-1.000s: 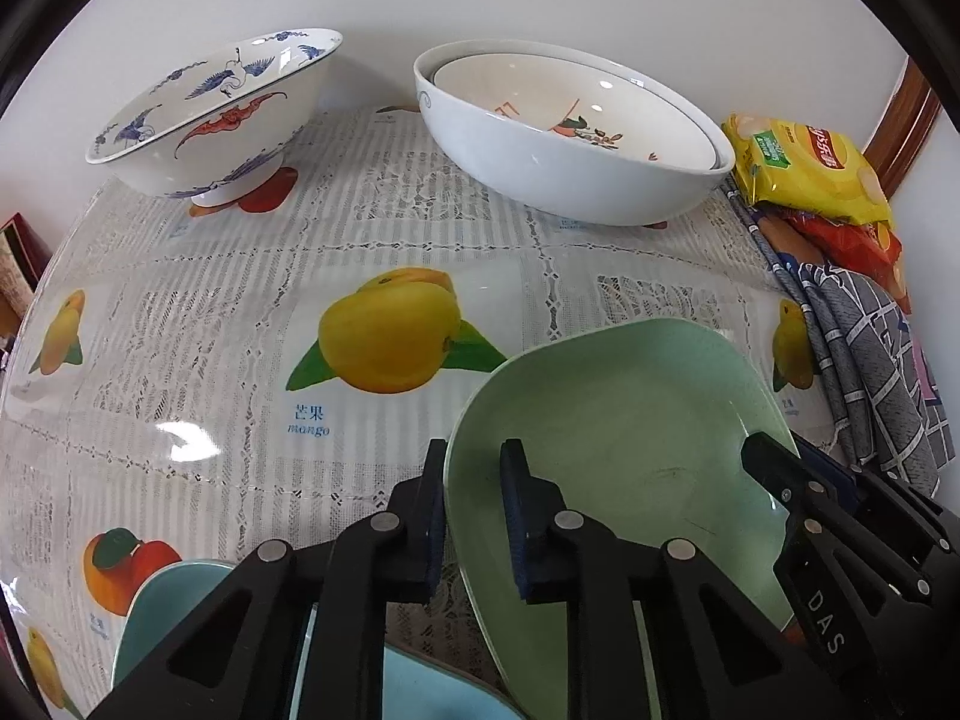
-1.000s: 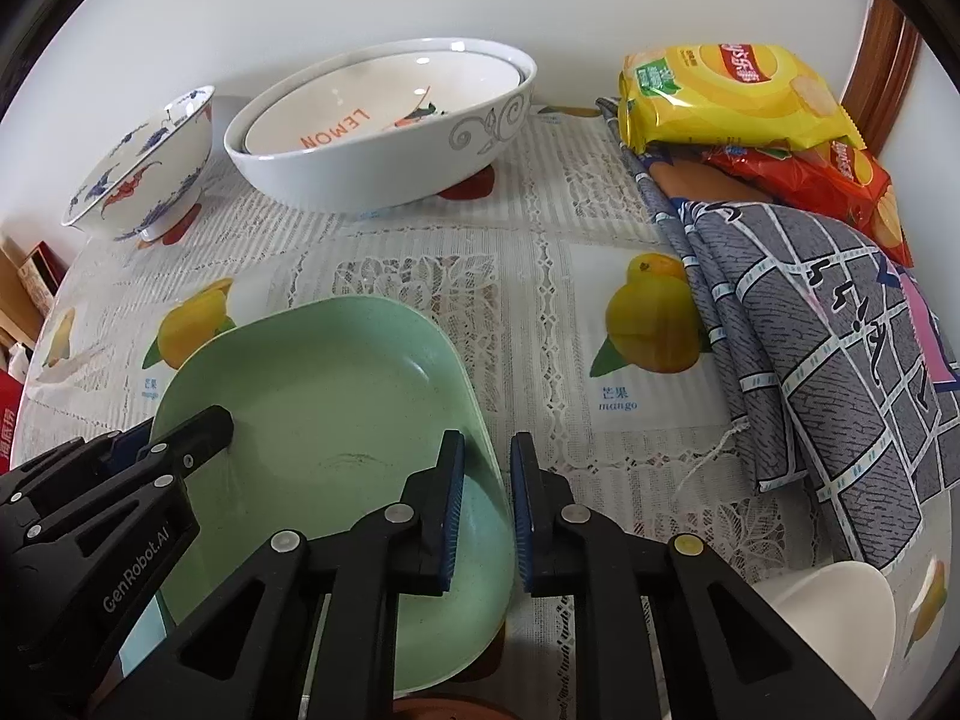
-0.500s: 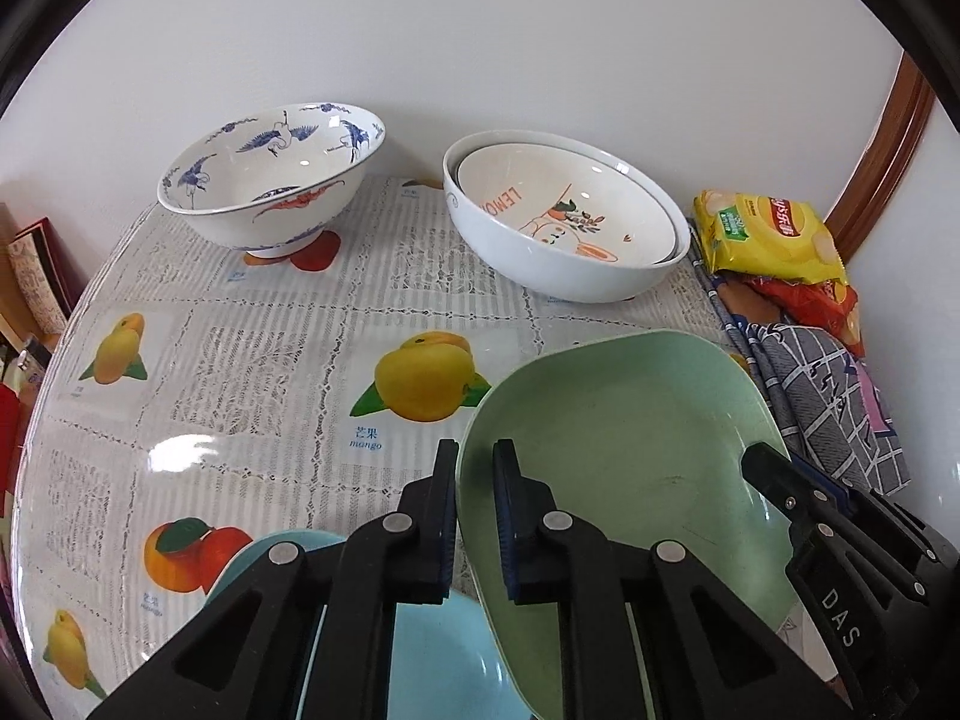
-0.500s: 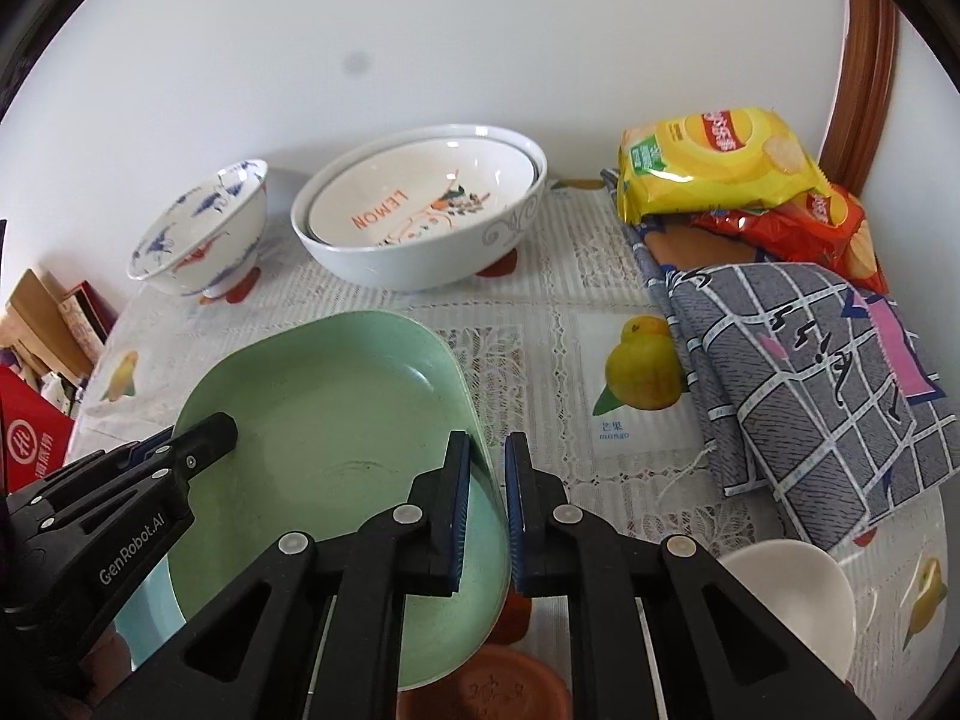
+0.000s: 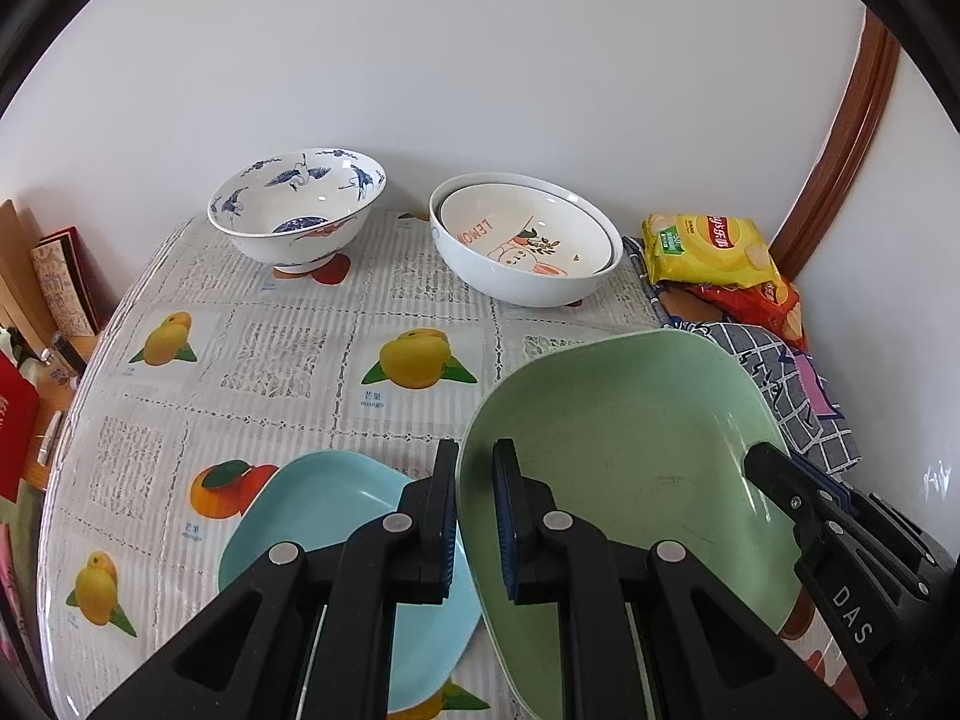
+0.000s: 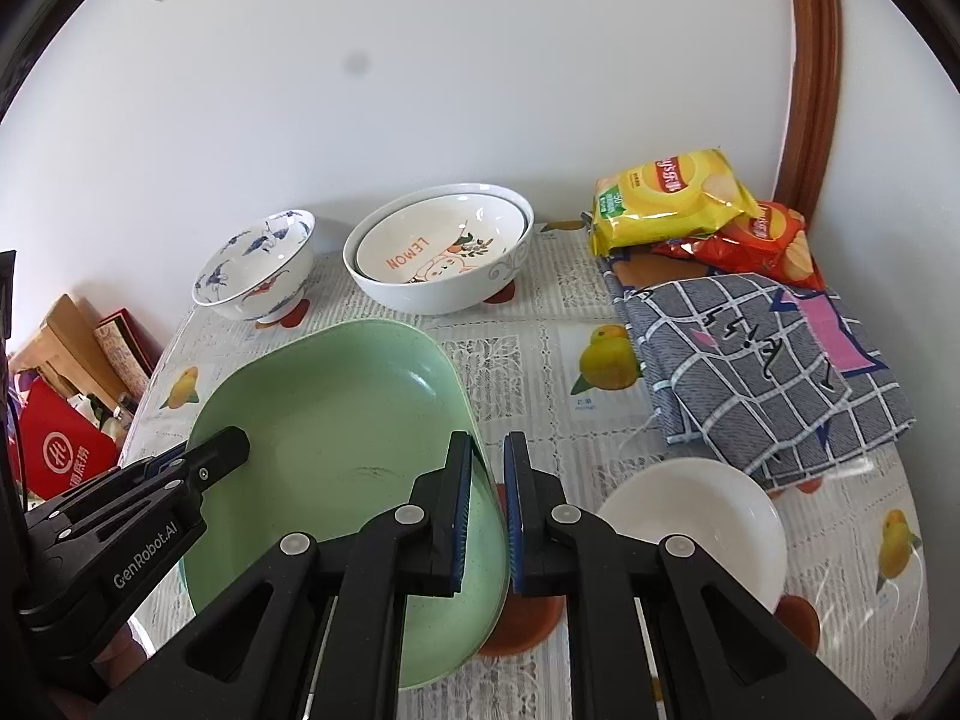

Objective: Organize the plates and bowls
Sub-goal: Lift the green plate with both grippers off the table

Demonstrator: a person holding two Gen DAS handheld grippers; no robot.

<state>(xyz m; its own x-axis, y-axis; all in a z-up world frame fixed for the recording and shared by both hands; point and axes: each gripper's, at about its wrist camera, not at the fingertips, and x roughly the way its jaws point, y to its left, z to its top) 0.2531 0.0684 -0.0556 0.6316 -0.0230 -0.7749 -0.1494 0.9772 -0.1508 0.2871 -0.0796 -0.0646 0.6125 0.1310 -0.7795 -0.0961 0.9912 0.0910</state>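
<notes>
A pale green plate (image 5: 630,450) (image 6: 336,432) hangs above the table, held from both sides. My left gripper (image 5: 474,516) is shut on its left rim. My right gripper (image 6: 487,510) is shut on its right rim. Below the green plate a light blue plate (image 5: 324,516) lies on the tablecloth. A white dish (image 6: 708,516) and an orange-brown dish (image 6: 522,624) sit near the front right. At the back stand a blue-and-white bowl (image 5: 297,210) (image 6: 255,267) and a white bowl (image 5: 528,252) (image 6: 441,255) with a "LEMON" bowl nested inside.
Yellow and red snack bags (image 6: 672,198) and a grey checked cloth (image 6: 756,360) fill the right side of the table (image 5: 276,354). Boxes and a red bag (image 6: 57,450) stand beyond the table's left edge. A white wall runs behind.
Both grippers have risen with the green plate between them. The table and bowls look farther away, and the blue plate and white dish below have come into view.
</notes>
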